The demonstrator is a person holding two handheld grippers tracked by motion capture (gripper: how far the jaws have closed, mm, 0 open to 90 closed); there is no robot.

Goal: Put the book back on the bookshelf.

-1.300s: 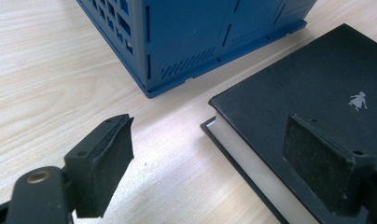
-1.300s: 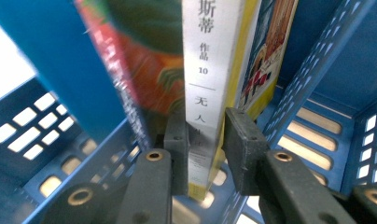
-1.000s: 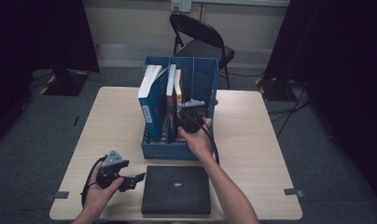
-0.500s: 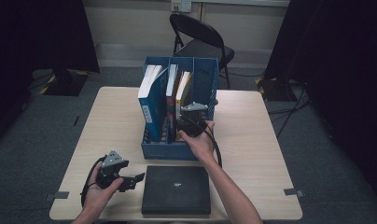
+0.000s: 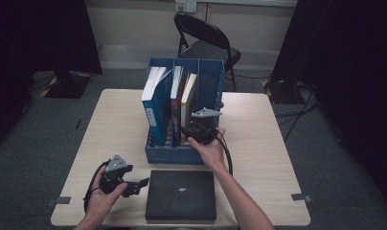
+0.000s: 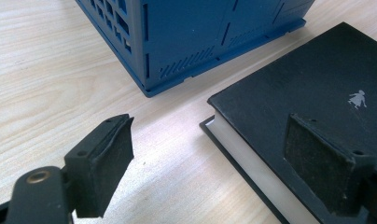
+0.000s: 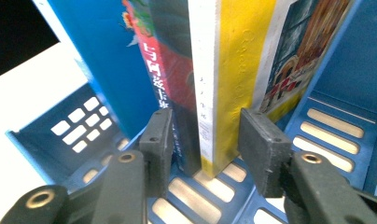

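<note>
1. Two black pads of the right gripper (image 7: 207, 140) stood either side of the yellow-spined upright book (image 7: 233, 84); the jaws had just been opening, and a gap showed between the right pad and the cover.
2. Red-spined book (image 7: 163, 70) stood just beside the yellow one, against the left pad; whether that pad pressed it could not be told.
3. Both books sat in the middle compartment of the blue slotted plastic file rack (image 5: 208, 84), with a tall blue-covered book (image 5: 153, 108) in the compartment to the left.
4. Left gripper (image 6: 210, 154) hung open and empty, low over the pale wooden table (image 6: 46, 70).
5. Its right pad hovered above a corner of the flat black hardcover book (image 6: 294, 93), lying just in front of the rack.
</note>
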